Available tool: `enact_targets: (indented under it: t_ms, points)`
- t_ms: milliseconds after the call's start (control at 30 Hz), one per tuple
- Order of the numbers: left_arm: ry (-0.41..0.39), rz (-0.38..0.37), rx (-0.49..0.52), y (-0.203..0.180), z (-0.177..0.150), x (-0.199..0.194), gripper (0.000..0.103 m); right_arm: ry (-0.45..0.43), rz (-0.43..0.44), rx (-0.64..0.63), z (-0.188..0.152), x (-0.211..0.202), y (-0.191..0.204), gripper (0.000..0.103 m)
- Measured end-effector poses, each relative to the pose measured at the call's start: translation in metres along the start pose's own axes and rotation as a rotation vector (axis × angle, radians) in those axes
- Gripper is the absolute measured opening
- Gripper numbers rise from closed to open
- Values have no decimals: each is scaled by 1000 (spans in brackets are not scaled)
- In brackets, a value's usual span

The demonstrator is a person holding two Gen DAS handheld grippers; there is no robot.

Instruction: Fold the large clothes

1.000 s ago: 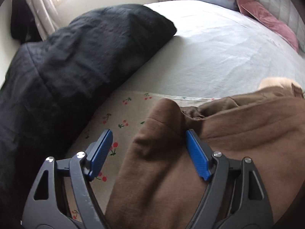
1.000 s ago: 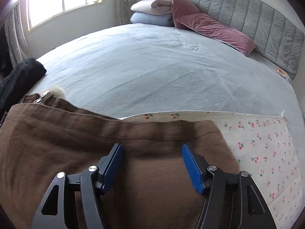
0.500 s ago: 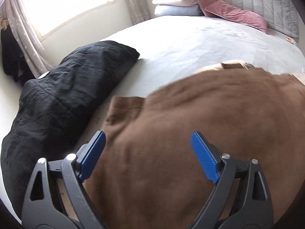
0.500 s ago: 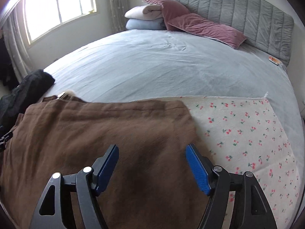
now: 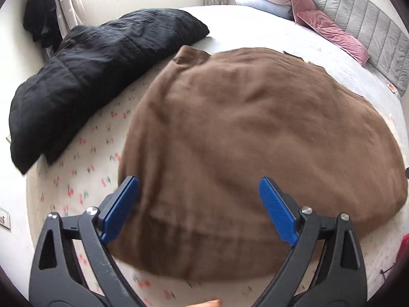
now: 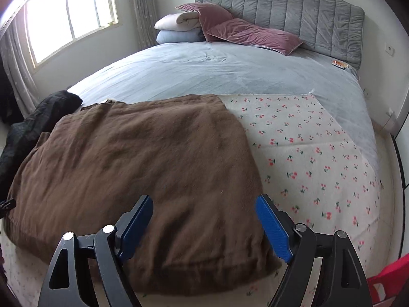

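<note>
A large brown garment lies folded and fairly flat on a cherry-print cloth spread over the bed. My left gripper hovers over the garment's near left part, its jaws still opening, with nothing pinched between the blue pads. Over the near right edge of the garment my right gripper also has its jaws opening wide, and the fabric lies free below them.
A black quilted coat lies heaped along the bed's left side. Pink cushions and folded bedding rest against the grey headboard. Something red shows at the lower right.
Both grippers have pulled back and up from the garment's far edge toward the bed's near end. Their jaws have spread wider, and the brown fabric now lies free on the cloth.
</note>
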State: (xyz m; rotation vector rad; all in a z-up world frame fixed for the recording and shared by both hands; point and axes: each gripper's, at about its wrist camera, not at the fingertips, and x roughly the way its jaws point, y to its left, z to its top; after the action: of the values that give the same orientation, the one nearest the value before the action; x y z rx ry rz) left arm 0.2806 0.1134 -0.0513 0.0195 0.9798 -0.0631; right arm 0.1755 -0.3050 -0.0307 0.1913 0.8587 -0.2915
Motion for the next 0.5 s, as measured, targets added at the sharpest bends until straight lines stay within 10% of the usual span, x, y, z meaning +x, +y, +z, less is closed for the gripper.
enact_targets:
  t_ms: [500]
  points:
    - [12, 23, 99, -89, -97, -95, 102, 73, 62, -163, -92, -91, 105, 91]
